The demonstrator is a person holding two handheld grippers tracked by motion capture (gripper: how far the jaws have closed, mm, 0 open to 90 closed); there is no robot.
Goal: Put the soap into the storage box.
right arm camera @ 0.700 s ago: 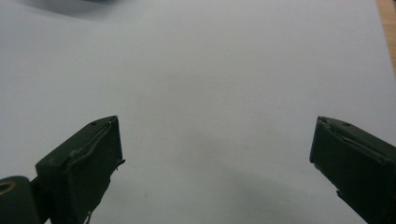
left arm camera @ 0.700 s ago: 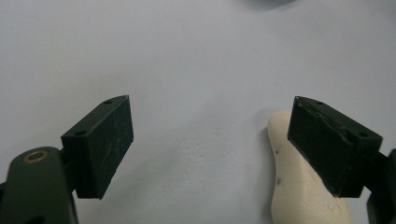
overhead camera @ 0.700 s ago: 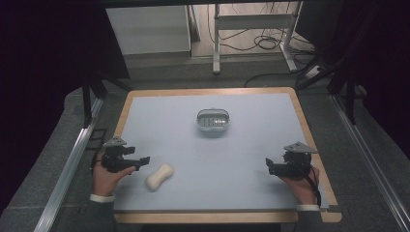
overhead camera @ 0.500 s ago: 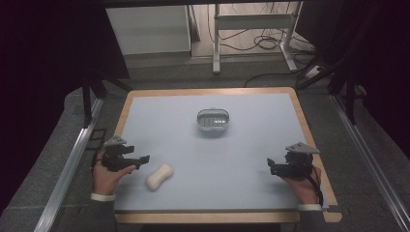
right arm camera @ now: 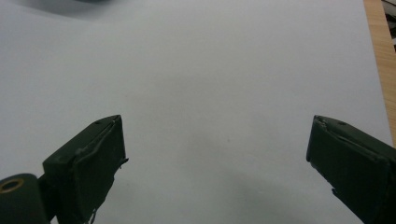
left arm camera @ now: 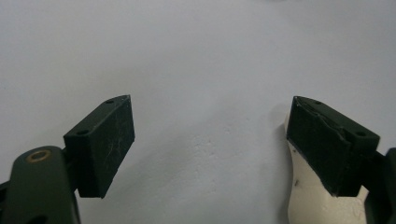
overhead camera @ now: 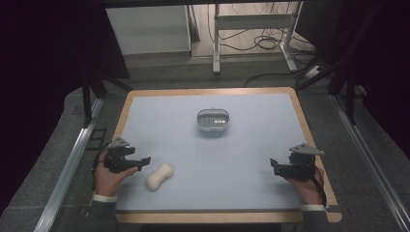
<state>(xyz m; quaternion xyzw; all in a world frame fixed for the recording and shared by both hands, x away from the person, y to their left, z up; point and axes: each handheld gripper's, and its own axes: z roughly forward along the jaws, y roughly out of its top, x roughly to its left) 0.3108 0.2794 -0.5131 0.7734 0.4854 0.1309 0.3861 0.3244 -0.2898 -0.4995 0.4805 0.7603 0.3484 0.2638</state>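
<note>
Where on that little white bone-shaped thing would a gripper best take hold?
Probably at the narrow waist of the white bone-shaped piece, between its two rounded ends. It lies flat and slanted on the table, so the open left gripper beside it should come from above, jaws turned across the slant to close on the waist's two sides.

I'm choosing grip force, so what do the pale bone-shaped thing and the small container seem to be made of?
The bone-shaped thing looks like matte cream rubber or soft plastic: its surface is dull with small dark scuffs in the left gripper view, though hardness is unclear. The container looks like grey metal or glossy plastic, since its rim catches light; too small to settle. Both lie on a matte pale blue table with a wooden edge.
</note>
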